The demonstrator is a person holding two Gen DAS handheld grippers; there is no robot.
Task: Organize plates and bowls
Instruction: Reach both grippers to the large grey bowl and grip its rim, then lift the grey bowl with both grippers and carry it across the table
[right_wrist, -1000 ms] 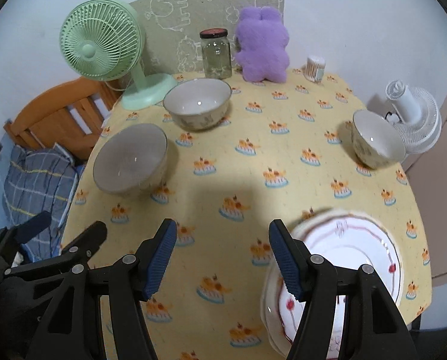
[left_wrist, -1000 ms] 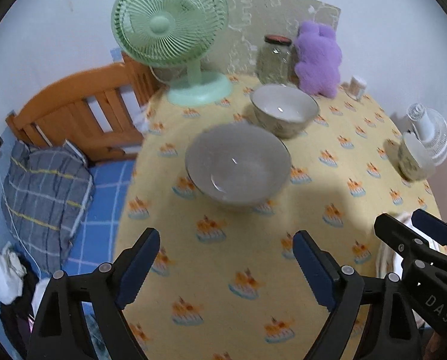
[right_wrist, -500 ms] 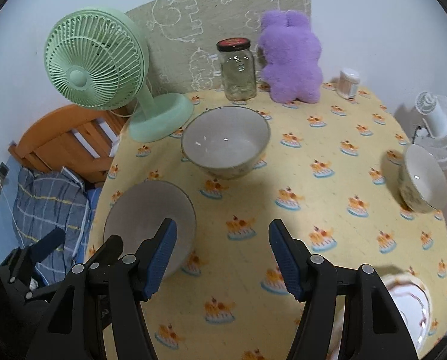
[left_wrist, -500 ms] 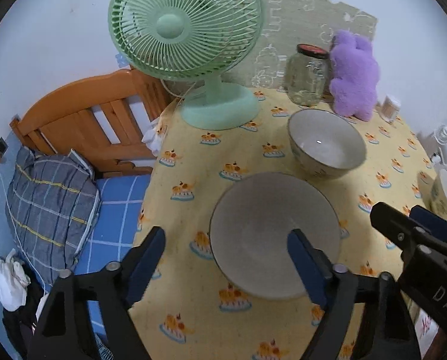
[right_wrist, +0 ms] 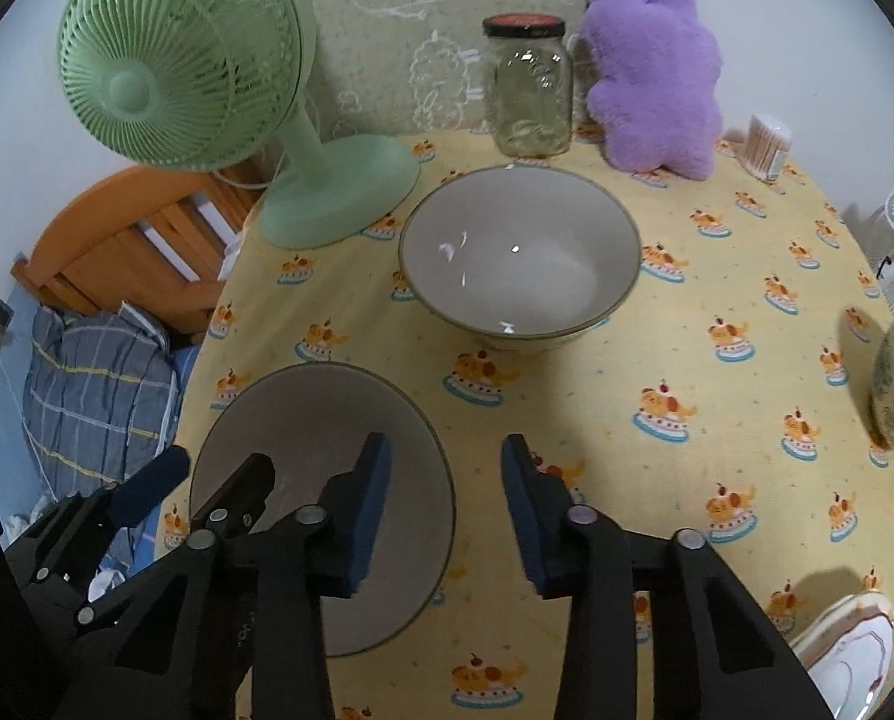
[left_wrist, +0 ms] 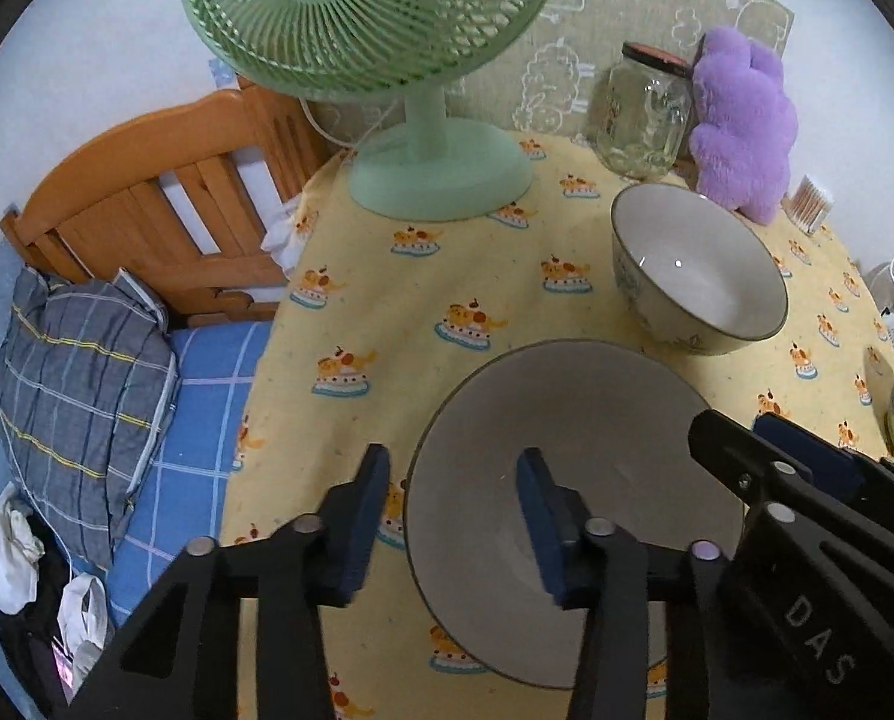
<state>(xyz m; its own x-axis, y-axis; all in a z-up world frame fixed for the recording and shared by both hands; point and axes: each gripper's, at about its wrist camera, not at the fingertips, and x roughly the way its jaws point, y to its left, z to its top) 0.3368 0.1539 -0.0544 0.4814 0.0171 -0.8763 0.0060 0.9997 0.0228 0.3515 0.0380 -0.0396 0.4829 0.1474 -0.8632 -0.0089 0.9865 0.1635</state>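
1. my left gripper (left_wrist: 450, 516) is closing astride the left rim of the grey bowl (left_wrist: 603, 420) near the table's (right_wrist: 717, 276) left edge; pads not touching yet.
2. my right gripper (right_wrist: 444, 501) is closing astride its right rim, also clear.
3. a second bowl (right_wrist: 519, 258) sits behind, mid-table.

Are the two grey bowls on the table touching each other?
Apart. The right wrist view shows yellow tablecloth between the near bowl and the far bowl.

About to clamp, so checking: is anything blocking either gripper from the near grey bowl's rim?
Nothing visible. The left gripper and right gripper each straddle opposite rims of the grey bowl, jaws closing.
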